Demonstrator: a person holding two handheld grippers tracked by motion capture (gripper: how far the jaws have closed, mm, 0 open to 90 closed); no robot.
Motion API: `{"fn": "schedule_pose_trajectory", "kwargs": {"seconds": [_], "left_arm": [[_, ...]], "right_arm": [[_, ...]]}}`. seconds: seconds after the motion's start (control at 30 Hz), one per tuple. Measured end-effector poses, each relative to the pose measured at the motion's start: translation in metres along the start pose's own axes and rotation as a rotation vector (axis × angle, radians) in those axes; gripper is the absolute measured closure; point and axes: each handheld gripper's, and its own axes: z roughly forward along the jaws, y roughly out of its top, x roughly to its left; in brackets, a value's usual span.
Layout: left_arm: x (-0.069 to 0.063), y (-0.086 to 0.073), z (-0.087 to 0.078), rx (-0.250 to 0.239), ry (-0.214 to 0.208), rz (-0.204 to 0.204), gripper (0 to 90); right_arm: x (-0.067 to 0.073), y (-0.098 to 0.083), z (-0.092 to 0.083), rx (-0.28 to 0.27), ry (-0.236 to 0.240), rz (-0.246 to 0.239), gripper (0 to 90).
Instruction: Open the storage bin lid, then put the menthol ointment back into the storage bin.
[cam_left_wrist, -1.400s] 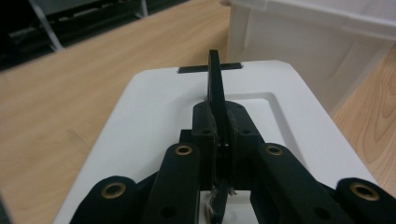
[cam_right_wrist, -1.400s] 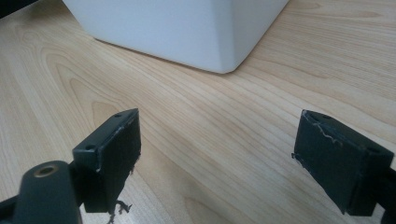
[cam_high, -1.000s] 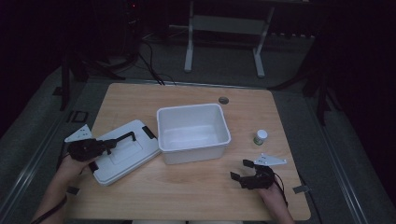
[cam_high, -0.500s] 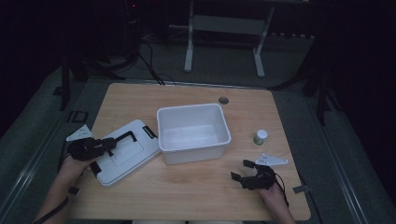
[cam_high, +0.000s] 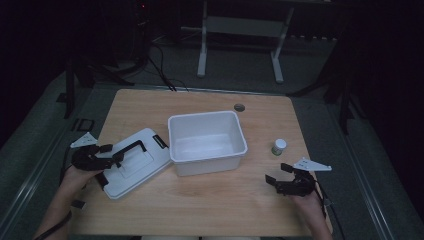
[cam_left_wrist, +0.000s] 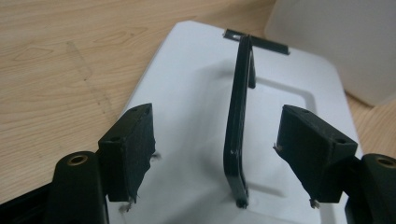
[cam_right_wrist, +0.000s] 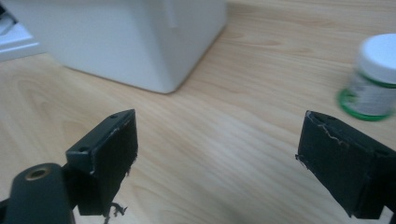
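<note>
A white lid (cam_high: 142, 167) lies flat on the table's left, its black handle (cam_high: 131, 148) raised. My left gripper (cam_high: 111, 156) sits at the handle's near end. In the left gripper view the jaws of my left gripper (cam_left_wrist: 217, 149) have just been opening, and the handle (cam_left_wrist: 238, 130) stands between the pads (cam_left_wrist: 133, 149) without touching either. My right gripper (cam_high: 276, 173) hovers open at the front right, with bare wood between the jaws of the right gripper (cam_right_wrist: 217, 158). A small white-capped jar (cam_high: 279, 146) stands just beyond it.
An open white bin (cam_high: 207, 116) stands mid-table, right against the lid; its corner (cam_right_wrist: 121, 32) is ahead-left of the right gripper. The jar (cam_right_wrist: 376, 79) is ahead-right. A round hole (cam_high: 239, 107) marks the far table edge. Bare wood lies along the front.
The left jaws have opened away from the lid's handle, and the left hand stayed put. The right gripper has risen a little and shifted slightly toward the jar.
</note>
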Motion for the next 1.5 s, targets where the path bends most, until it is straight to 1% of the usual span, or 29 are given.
{"fn": "schedule_pose_trajectory", "kwargs": {"seconds": [0.03, 0.1, 0.13, 0.17, 0.23, 0.27, 0.3, 0.37, 0.4, 0.47, 0.5, 0.53, 0.57, 0.6, 0.63, 0.67, 0.7, 0.73, 0.9, 0.93, 1.0, 1.03, 1.17, 1.23, 1.27, 1.33, 1.4, 1.43, 1.5], "left_arm": [[-0.001, 0.000, 0.000, 0.014, -0.013, 0.006, 27.6], [-0.002, 0.001, 0.000, 0.024, -0.011, 0.018, 27.6], [-0.002, 0.001, 0.000, 0.024, -0.011, 0.018, 27.6], [-0.004, 0.001, 0.001, 0.041, -0.005, 0.029, 27.6], [-0.004, 0.001, 0.001, 0.047, -0.017, 0.027, 27.6], [-0.004, 0.001, 0.001, 0.049, -0.007, 0.027, 27.6], [-0.004, 0.000, 0.001, 0.048, -0.014, 0.022, 27.6], [-0.004, -0.001, 0.000, 0.046, -0.003, 0.022, 27.6], [-0.003, -0.002, -0.001, 0.040, -0.018, 0.012, 27.6], [-0.002, -0.003, -0.001, 0.038, -0.015, 0.008, 27.7], [-0.002, -0.004, -0.001, 0.038, -0.025, 0.004, 27.6], [-0.002, -0.004, -0.001, 0.038, -0.025, 0.004, 27.6], [-0.001, -0.006, 0.000, 0.039, -0.025, 0.000, 27.7], [-0.001, -0.006, 0.000, 0.039, -0.025, 0.000, 27.6], [-0.001, -0.007, 0.001, 0.054, -0.016, 0.007, 27.6], [-0.001, -0.007, 0.001, 0.054, -0.016, 0.007, 27.6], [-0.001, -0.007, 0.001, 0.058, -0.029, 0.007, 27.6], [-0.001, -0.007, 0.001, 0.059, -0.016, 0.013, 27.6], [-0.002, -0.007, 0.000, 0.056, -0.025, 0.012, 27.6], [-0.003, -0.007, 0.000, 0.056, -0.013, 0.018, 27.6], [-0.002, -0.007, -0.001, 0.053, -0.017, 0.012, 27.6], [-0.002, -0.008, -0.001, 0.055, -0.010, 0.013, 27.6], [0.000, -0.009, -0.002, 0.054, -0.017, 0.007, 27.6], [0.000, -0.010, -0.002, 0.053, -0.014, 0.009, 27.6], [0.000, -0.010, -0.001, 0.056, -0.018, 0.005, 27.6], [0.001, -0.010, -0.001, 0.059, -0.013, 0.006, 27.6], [0.001, -0.010, -0.001, 0.061, -0.017, 0.003, 27.6], [0.000, -0.010, -0.001, 0.059, -0.014, 0.004, 27.6], [0.000, -0.008, -0.001, 0.060, -0.019, 0.006, 27.6]], "right_arm": [[-0.006, 0.001, -0.002, 0.001, -0.013, 0.006, 14.1], [-0.017, 0.004, -0.004, 0.006, -0.051, 0.008, 14.1], [-0.017, 0.004, -0.004, 0.006, -0.051, 0.008, 14.1], [-0.029, 0.007, -0.005, 0.010, -0.076, 0.020, 13.9], [-0.037, 0.010, -0.004, 0.013, -0.098, 0.023, 13.9], [-0.041, 0.012, -0.004, 0.014, -0.107, 0.024, 13.9], [-0.047, 0.014, -0.002, 0.019, -0.126, 0.026, 14.0], [-0.055, 0.018, 0.002, 0.027, -0.143, 0.031, 14.1], [-0.058, 0.020, 0.004, 0.031, -0.156, 0.032, 14.4], [-0.064, 0.024, 0.008, 0.040, -0.160, 0.033, 14.4], [-0.067, 0.028, 0.011, 0.042, -0.171, 0.032, 14.4], [-0.067, 0.028, 0.011, 0.042, -0.171, 0.032, 14.4], [-0.072, 0.034, 0.016, 0.046, -0.168, 0.036, 14.4], [-0.072, 0.034, 0.016, 0.046, -0.168, 0.036, 14.4], [-0.075, 0.038, 0.022, 0.051, -0.169, 0.034, 14.4], [-0.076, 0.040, 0.024, 0.057, -0.167, 0.034, 14.4], [-0.077, 0.042, 0.028, 0.066, -0.172, 0.030, 14.4], [-0.078, 0.043, 0.030, 0.072, -0.181, 0.025, 14.4], [-0.083, 0.053, 0.042, 0.093, -0.206, 0.017, 16.0], [-0.084, 0.054, 0.044, 0.096, -0.207, 0.015, 16.6], [-0.085, 0.055, 0.047, 0.105, -0.213, 0.015, 16.9], [-0.088, 0.056, 0.052, 0.125, -0.219, 0.012, 20.6], [-0.089, 0.057, 0.061, 0.158, -0.217, 0.007, 29.7], [-0.089, 0.057, 0.063, 0.170, -0.221, 0.002, 32.1], [-0.087, 0.057, 0.067, 0.192, -0.226, -0.015, 38.5], [-0.085, 0.057, 0.069, 0.215, -0.238, -0.026, 48.0], [-0.085, 0.058, 0.069, 0.221, -0.233, -0.027, 50.0], [-0.082, 0.060, 0.069, 0.233, -0.254, -0.043, 50.2], [-0.081, 0.063, 0.066, 0.229, -0.258, -0.043, 50.3]]}}
